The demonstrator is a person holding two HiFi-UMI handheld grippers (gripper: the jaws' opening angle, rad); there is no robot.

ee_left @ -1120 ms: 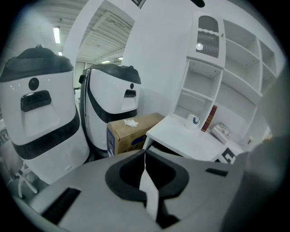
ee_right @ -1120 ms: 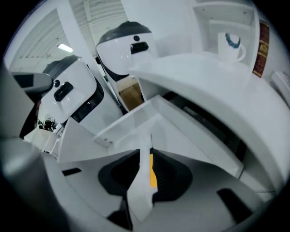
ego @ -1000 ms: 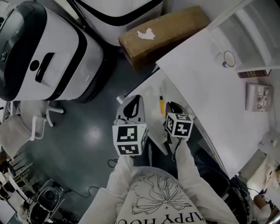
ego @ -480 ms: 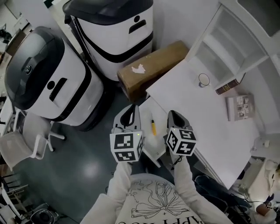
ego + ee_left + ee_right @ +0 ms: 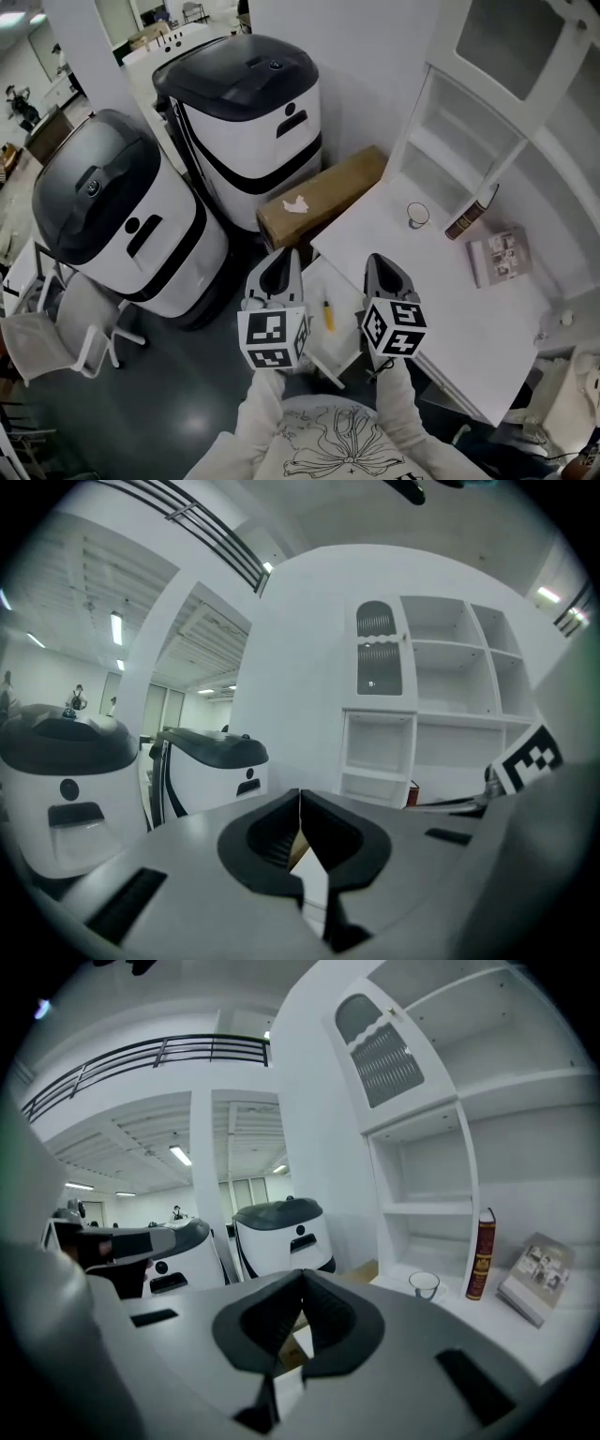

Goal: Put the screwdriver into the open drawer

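Head view: left gripper (image 5: 281,262) and right gripper (image 5: 380,267) raised clear over last second, fingers of both pressed together, nothing pinched. Screwdriver (image 5: 328,314) left lying in open drawer (image 5: 319,339) beside surface (image 5: 441,300); task judged done.

One screwdriver (image 5: 328,315), two white machines (image 5: 122,225) (image 5: 248,122)

Screwdriver (image 5: 328,315): small, yellow handle, dark shaft barely visible. Lies flat on the floor of the open drawer (image 5: 341,339), roughly lengthwise, shaft end probably toward the back; too small in the head view to be sure. Sits free, touching only the drawer. Drawer: white, shallow, pulled well out from the near edge of the white desk (image 5: 441,300).
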